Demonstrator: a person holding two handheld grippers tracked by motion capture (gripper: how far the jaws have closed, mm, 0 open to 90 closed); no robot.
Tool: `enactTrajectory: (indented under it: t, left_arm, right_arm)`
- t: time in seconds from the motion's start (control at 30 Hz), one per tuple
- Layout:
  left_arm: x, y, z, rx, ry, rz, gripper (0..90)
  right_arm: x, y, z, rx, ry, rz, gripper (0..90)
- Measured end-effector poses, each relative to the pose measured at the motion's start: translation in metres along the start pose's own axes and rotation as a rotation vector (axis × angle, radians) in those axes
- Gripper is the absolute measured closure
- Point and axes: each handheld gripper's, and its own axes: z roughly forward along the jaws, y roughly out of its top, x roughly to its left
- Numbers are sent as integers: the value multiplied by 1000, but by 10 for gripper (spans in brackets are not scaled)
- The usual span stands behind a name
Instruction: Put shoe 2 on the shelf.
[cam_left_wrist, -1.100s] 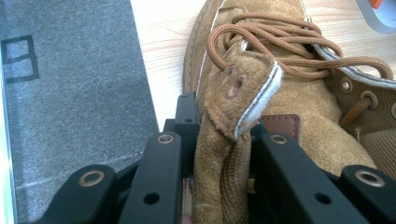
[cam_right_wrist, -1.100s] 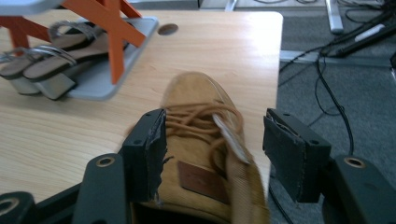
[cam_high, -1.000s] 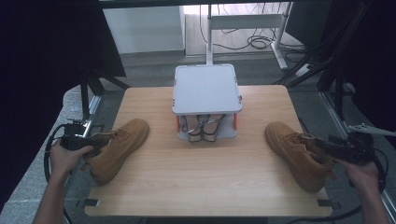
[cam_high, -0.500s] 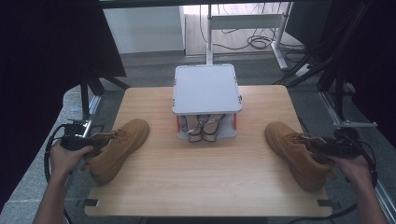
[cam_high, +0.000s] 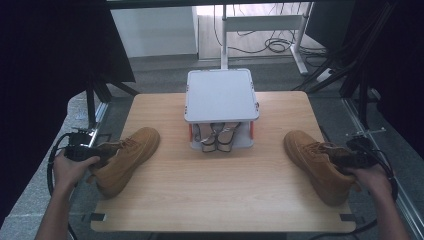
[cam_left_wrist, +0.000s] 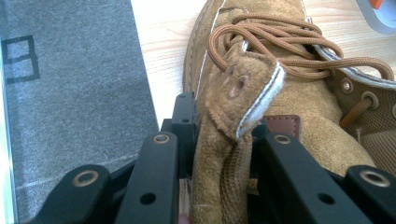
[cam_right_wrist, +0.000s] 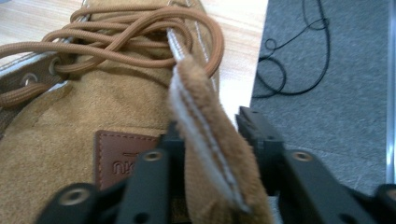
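Gripping a tan suede boot on each side, a person sits at a pale wooden tabletop (cam_high: 220, 190). The left hand-held gripper (cam_high: 102, 151) is clamped on the collar of the left boot (cam_high: 125, 160), which lies near the tabletop's left edge, toe pointing inward and away. From the left gripper view, the black jaws pinch the folded suede collar (cam_left_wrist: 224, 154) between them. The right hand-held gripper (cam_high: 336, 156) has just been closing, and its jaws now sit narrow around the upright collar edge of the right boot (cam_high: 315, 165), which lies near the right edge of the tabletop; the right gripper view shows the fuzzy collar flap (cam_right_wrist: 210, 140) squeezed between the jaws. Between the boots, toward the far side, stands a small grey shoe rack (cam_high: 221, 95) with a pair of sandals (cam_high: 216, 137) on its lower shelf and a bare top.

Both grasps look secured, so the pick-up step seems finished. Next would likely be lifting both boots and carrying them toward the rack, keeping a firm pinch so the soft collars do not slip.
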Motion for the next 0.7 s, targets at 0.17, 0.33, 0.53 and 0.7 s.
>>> enactTrajectory:
  t: [0.17, 0.33, 0.53, 0.7]
  left_arm:
    - [0, 1, 3, 15, -6, -2, 687]
    - [-2, 2, 6, 27, 12, -3, 760]
    - [-4, 0, 3, 10, -16, -12, 803]
    - [-18, -3, -3, -33, 2, 9, 811]
  right_arm:
    - [1, 1, 0, 3, 7, 0, 809]
    - [0, -1, 0, -15, 21, 9, 833]
    - [7, -3, -3, -40, 25, 5, 844]
    - [13, -7, -7, -98, 32, -7, 847]
